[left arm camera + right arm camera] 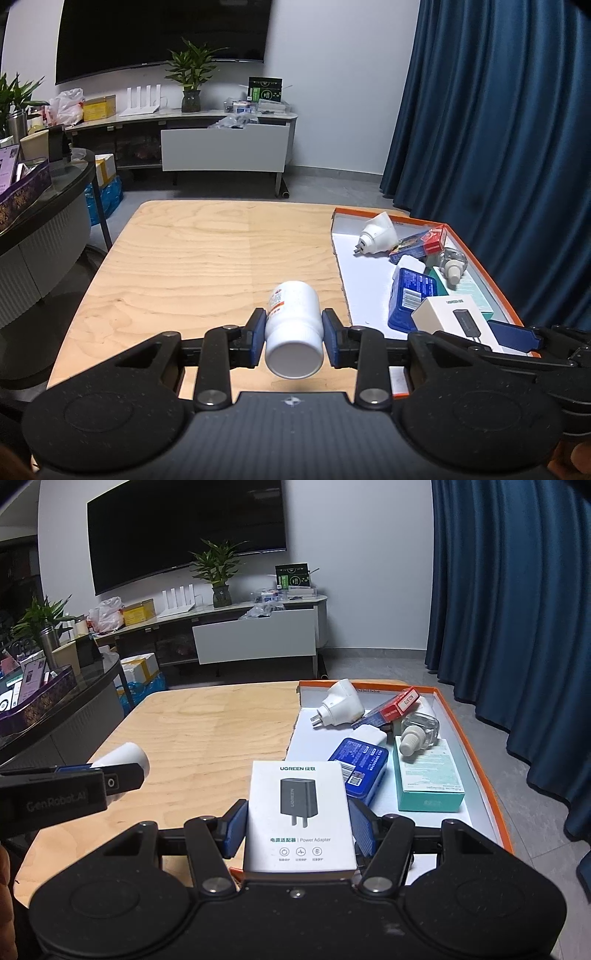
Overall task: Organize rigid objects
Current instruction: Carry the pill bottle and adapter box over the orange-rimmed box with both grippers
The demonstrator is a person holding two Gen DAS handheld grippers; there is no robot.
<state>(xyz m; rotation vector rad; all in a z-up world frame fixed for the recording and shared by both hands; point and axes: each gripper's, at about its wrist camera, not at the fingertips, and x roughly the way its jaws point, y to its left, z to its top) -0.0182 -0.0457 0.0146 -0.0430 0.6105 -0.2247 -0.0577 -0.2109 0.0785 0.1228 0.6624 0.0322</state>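
My left gripper (pixel 294 334) is shut on a white pill bottle (pixel 293 328), held lying lengthwise above the wooden table (pixel 184 258), its cap toward the camera. In the right wrist view the same bottle (pixel 127 757) pokes out past the left gripper at the left edge. My right gripper (pixel 297 829) is shut on a white power adapter box (pixel 298 819), held over the near corner of the orange-rimmed tray (pixel 476 753). That box (pixel 458 317) also shows at the right of the left wrist view, over the tray (pixel 364 295).
Inside the tray lie a white plug (pixel 338 703), a red and blue carton (pixel 391 707), a blue box (pixel 360 768), a teal box (pixel 428 779) and a clear bottle (pixel 419 729). A blue curtain (pixel 517 609) hangs right. A dark counter (pixel 55 701) stands left.
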